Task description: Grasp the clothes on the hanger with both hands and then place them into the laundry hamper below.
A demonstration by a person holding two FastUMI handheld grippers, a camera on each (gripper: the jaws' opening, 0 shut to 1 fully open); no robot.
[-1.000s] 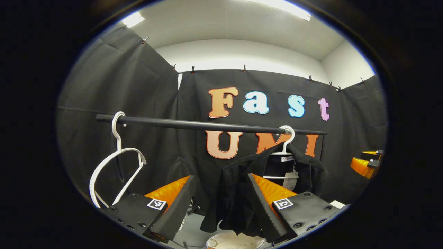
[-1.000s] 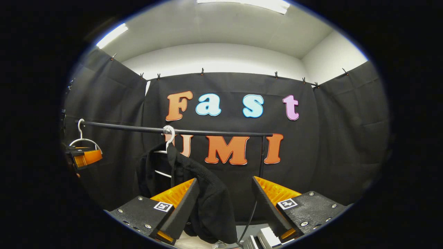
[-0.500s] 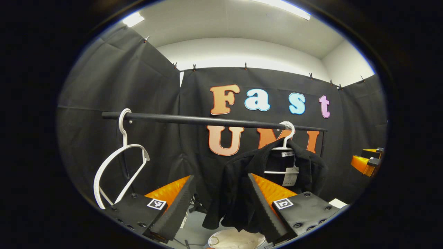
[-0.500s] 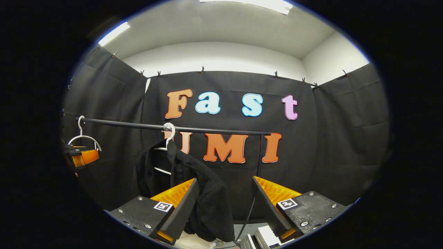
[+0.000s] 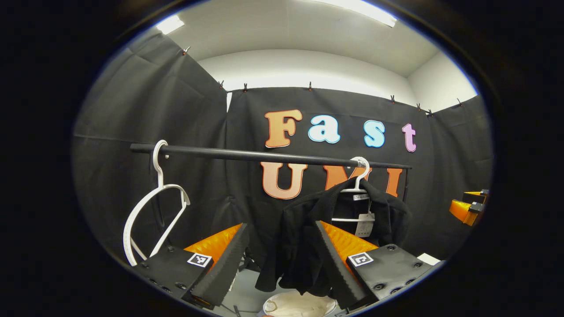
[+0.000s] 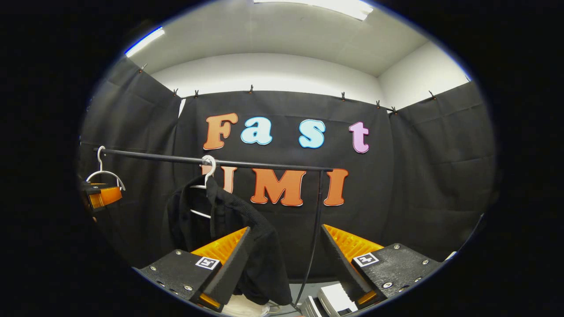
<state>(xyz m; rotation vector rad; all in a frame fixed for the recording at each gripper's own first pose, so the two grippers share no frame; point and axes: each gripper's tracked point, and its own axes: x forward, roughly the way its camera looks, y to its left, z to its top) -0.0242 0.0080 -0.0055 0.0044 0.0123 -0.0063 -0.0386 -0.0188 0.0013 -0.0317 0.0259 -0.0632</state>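
Black garment [image 5: 308, 237] on its white hanger [image 5: 359, 176] has barely shifted; hamper [image 5: 299, 304] below. Left gripper [image 5: 280, 259] and right gripper [image 6: 284, 259] both spread, still approaching, no grasp yet

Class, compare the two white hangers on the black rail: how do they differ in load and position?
The left white plastic hanger hangs bare near the rail's free end, turned edge-on so its arms look like a narrow loop. The right white hanger carries a black garment with a paper tag and sits near the rail's upright post, its crossbar facing the camera. Both hook over the same black rail.
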